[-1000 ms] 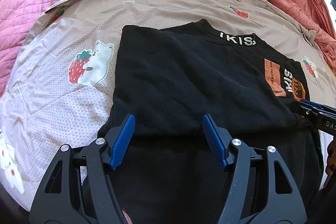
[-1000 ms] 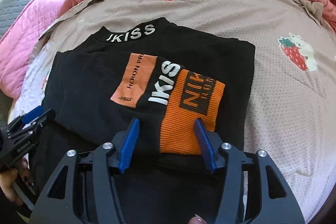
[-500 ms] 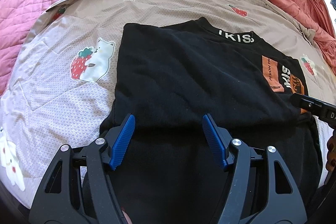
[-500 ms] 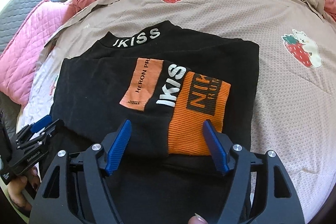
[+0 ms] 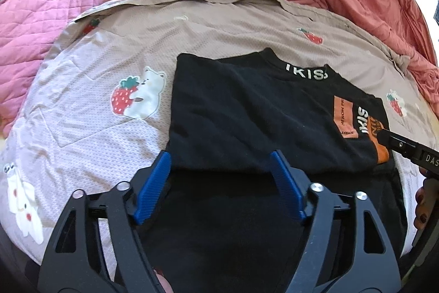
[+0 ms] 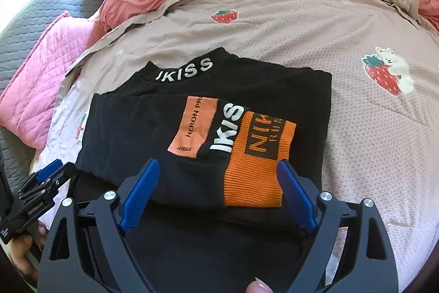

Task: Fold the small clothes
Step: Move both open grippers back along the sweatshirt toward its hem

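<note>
Black knit sweatshirt with a ribbed orange cuff lies partly folded on a beige honeycomb-textured bedspread, near its front edge. Left gripper and right gripper hover over the garment's near fold, blue ridged fingers spread wide, holding nothing.

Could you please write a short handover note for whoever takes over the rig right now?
Left gripper: open, holding nothing, over the near left of the black top.
Right gripper: open, holding nothing, by the orange cuff.
The top lies on the strawberry-print sheet, collar away from you.
Done: sleeves folded in across the body.
Left: the near hem part is not yet folded up towards the collar.
</note>
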Motion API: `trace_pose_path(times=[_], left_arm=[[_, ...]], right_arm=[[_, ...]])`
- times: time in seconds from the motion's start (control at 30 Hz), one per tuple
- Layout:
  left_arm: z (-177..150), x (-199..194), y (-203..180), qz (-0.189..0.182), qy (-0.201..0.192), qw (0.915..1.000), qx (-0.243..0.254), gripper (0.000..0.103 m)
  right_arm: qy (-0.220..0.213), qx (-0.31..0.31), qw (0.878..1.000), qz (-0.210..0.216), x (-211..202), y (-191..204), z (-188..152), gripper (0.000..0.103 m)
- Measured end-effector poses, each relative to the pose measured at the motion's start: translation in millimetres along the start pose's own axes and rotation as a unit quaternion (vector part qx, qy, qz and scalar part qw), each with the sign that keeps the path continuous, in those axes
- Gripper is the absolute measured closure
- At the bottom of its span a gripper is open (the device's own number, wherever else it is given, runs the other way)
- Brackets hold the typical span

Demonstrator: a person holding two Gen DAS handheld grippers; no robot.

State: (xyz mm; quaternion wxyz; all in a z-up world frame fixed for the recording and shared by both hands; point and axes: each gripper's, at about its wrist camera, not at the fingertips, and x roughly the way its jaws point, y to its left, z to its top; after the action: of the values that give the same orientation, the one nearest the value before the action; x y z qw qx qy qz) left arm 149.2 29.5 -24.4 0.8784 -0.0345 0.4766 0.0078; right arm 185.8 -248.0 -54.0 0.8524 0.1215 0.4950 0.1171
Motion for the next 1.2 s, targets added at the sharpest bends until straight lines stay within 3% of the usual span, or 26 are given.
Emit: trace_pose_path(times=[0.17,0.23,0.4,0.73,0.97,1.2], left_arm=[[-1,-7,1,0.007,-0.003,1.0000,0.001,0.027],[-1,-11,3,0.009,-0.007,0.9999,-0.002,0.009],[-1,-24,4,0.014,-0.020,0.9997,0.002,0.009],[-4,-50,4,0.013,-0.041,0.9990,0.017,0.009],[-8,-64,9,0.014,-0.052,0.9984,0.018,0.009],[-15,-73,15,0.008,-0.057,0.9982,0.017,0.009]], right_arm=[[-0.031,-0.004,1.000,-0.005,-12,2,3,0.009],[-0.053,-0.023,0.998,-0.018,-20,7,3,0.009],[-0.096,-0.044,0.994,-0.030,-35,13,1,0.005],[-0.130,-0.029,0.991,-0.020,-58,8,-8,0.005],[-0.158,-0.072,0.982,-0.071,-81,16,-33,0.005],[-0.156,-0.070,0.982,-0.076,-95,13,-57,0.005]])
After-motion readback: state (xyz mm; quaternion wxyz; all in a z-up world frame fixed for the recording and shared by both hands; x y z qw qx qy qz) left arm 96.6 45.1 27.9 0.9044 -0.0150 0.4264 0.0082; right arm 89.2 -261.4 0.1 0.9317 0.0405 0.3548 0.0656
